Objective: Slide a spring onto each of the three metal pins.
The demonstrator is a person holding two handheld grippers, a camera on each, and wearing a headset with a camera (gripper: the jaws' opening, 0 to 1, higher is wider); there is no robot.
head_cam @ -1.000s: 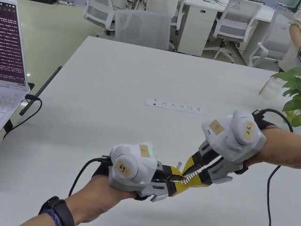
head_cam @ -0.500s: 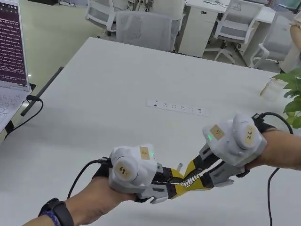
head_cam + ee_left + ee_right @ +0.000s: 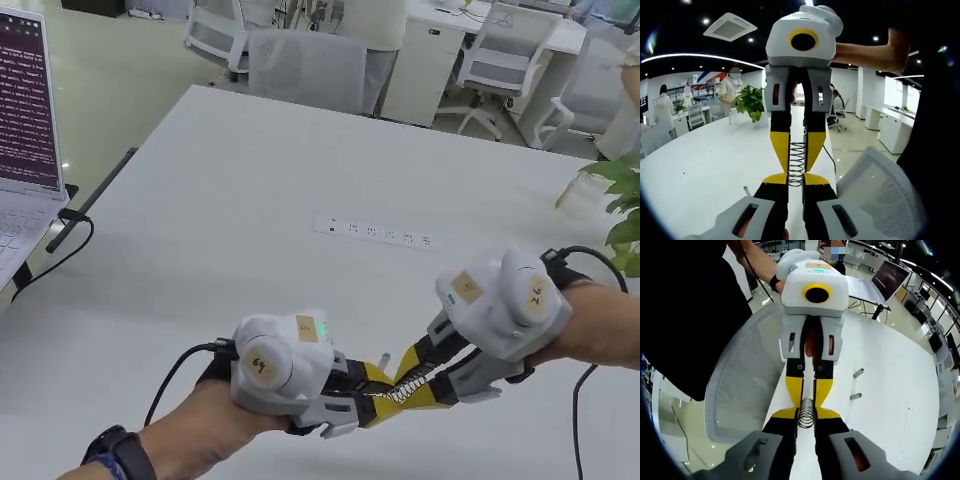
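Right gripper (image 3: 806, 415) is squeezing the spring (image 3: 796, 162) in narrow jaws, nose to nose with the left gripper (image 3: 796, 179), which is pinching narrow on something I can't make out, so I'm thinking any wobble is risking it buckling and pinging off toward the 2 loose pins (image 3: 858, 373).

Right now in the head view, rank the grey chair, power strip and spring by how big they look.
1. grey chair, though farthest away
2. power strip
3. spring, smallest though nearest
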